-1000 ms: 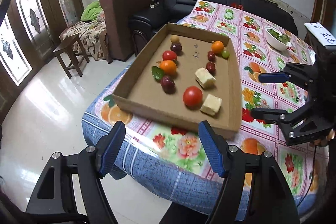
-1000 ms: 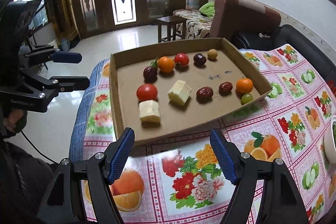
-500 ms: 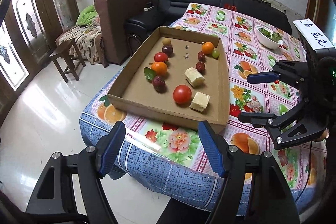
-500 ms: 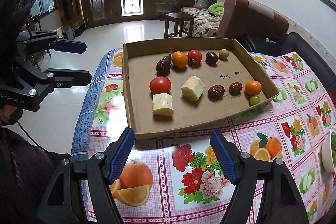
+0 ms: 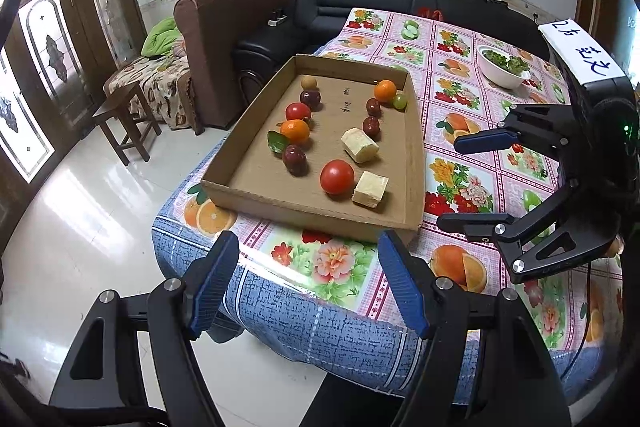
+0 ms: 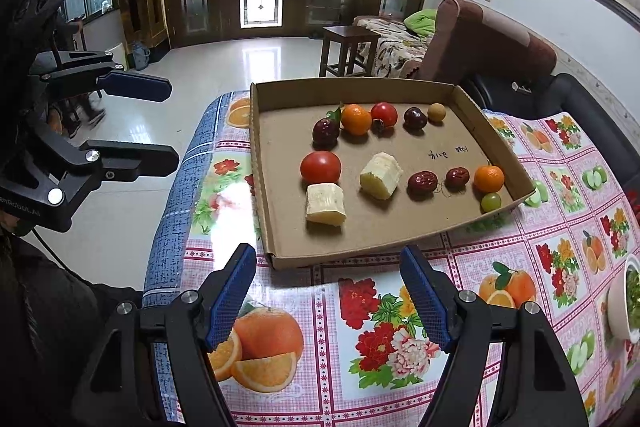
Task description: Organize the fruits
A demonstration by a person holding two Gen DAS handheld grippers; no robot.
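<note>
A shallow brown cardboard tray (image 6: 264,187) lies on the bench (image 6: 400,327), near its corner, and holds all the fruit. Counted: two round red tomatoes, the larger (image 6: 320,167) near the front wall and a smaller one (image 6: 384,113) in the back row; two orange tangerines, one with a green leaf (image 6: 356,119) and one (image 6: 489,178) by the right wall; two dark purple plums (image 6: 325,133) (image 6: 415,117); two wrinkled red dates (image 6: 422,181) (image 6: 457,177); two pale yellow peeled chunks (image 6: 325,204) (image 6: 381,175); one green grape (image 6: 491,202); one small tan round fruit (image 6: 436,112).

The tray's long axis runs left to right in the right wrist view, and away from the camera in the left wrist view. The two chunks lie on their sides, each with its long axis roughly across that view, the farther one angled.

The right gripper (image 6: 328,291) hovers over the flowered oilcloth just short of the tray's front wall, angled downward, blue-padded fingers (image 6: 230,297) spread wide with nothing between them. The left gripper (image 5: 308,283) hangs beyond the bench corner, above the blue cloth edge, also tilted down, its fingers (image 5: 212,283) wide and empty.

A white bowl of greens (image 5: 505,69) stands well apart from the tray.
</note>
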